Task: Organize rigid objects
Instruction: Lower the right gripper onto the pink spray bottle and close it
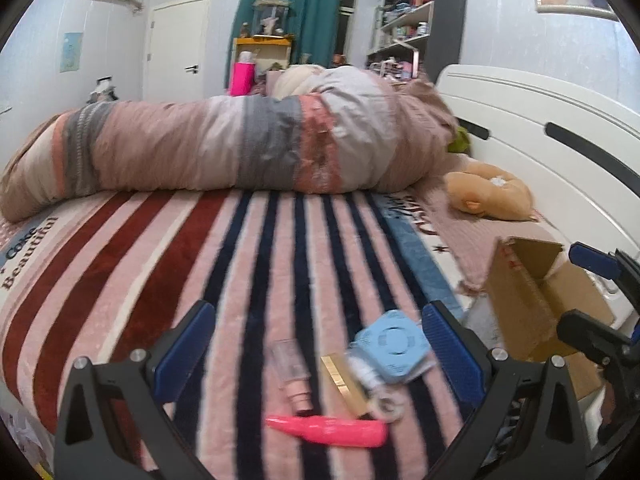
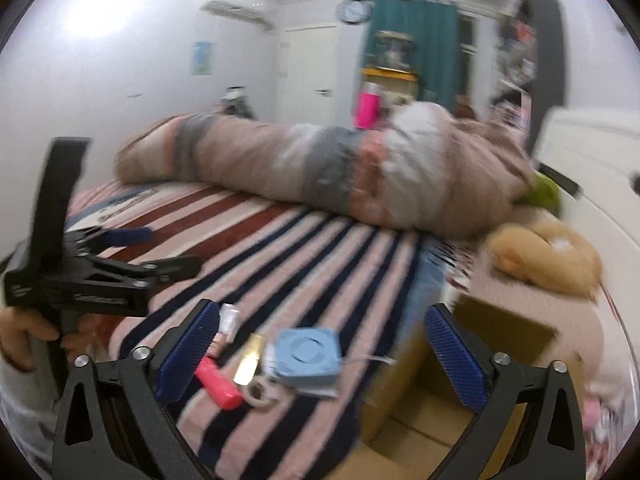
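While both tools hang over the striped blanket [image 1: 120,264], left gripper [image 1: 320,344] spread wide and empty, right gripper [image 2: 322,356] likewise spread, blue square case [image 1: 390,346], gold tube [image 1: 344,384], pink tube [image 1: 328,432] clustered between the left fingers, cardboard box [image 1: 532,304] at three o'clock of them.

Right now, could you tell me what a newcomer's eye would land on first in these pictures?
Probably the bright pink tool lying nearest on the striped blanket, in a cluster with a light blue device and a gold tube. Behind them sprawls a rolled striped duvet; an open cardboard box stands at the right.
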A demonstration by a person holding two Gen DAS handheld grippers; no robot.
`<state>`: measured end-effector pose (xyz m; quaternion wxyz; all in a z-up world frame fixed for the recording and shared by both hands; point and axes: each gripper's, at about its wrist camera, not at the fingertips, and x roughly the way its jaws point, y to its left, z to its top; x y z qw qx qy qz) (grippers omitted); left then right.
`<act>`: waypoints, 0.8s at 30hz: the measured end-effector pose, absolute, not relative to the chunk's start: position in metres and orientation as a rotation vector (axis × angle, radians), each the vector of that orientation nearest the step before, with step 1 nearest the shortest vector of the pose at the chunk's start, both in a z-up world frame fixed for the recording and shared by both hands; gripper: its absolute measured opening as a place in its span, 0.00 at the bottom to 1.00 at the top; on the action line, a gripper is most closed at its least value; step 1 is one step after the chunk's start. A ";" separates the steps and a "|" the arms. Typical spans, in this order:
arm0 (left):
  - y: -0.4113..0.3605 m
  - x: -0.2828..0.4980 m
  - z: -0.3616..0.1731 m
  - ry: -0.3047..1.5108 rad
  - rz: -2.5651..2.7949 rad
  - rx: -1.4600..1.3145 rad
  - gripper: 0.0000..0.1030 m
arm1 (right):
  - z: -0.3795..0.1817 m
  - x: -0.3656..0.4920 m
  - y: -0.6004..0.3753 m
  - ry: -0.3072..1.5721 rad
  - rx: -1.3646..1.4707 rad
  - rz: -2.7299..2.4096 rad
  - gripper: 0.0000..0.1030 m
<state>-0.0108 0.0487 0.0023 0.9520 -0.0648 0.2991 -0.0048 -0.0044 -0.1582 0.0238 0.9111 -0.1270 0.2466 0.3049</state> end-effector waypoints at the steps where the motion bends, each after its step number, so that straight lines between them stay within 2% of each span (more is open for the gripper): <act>1: 0.057 -0.011 -0.001 0.610 0.003 -0.135 1.00 | 0.022 -0.001 -0.144 0.526 -0.280 0.667 0.81; 5: 0.091 -0.014 -0.018 0.639 0.035 -0.178 1.00 | -0.015 0.001 -0.096 0.650 -0.381 0.808 0.65; 10: 0.119 -0.012 -0.041 0.676 0.042 -0.225 1.00 | -0.084 0.007 -0.054 0.855 -0.472 0.903 0.54; 15: 0.132 -0.012 -0.057 0.693 0.034 -0.250 1.00 | -0.130 0.019 -0.038 0.924 -0.567 0.870 0.46; 17: 0.135 -0.014 -0.062 0.696 0.035 -0.255 0.99 | -0.139 0.022 -0.036 0.955 -0.554 0.901 0.38; 24: 0.140 -0.018 -0.069 0.706 0.027 -0.278 1.00 | -0.148 0.044 -0.032 1.082 -0.460 0.954 0.32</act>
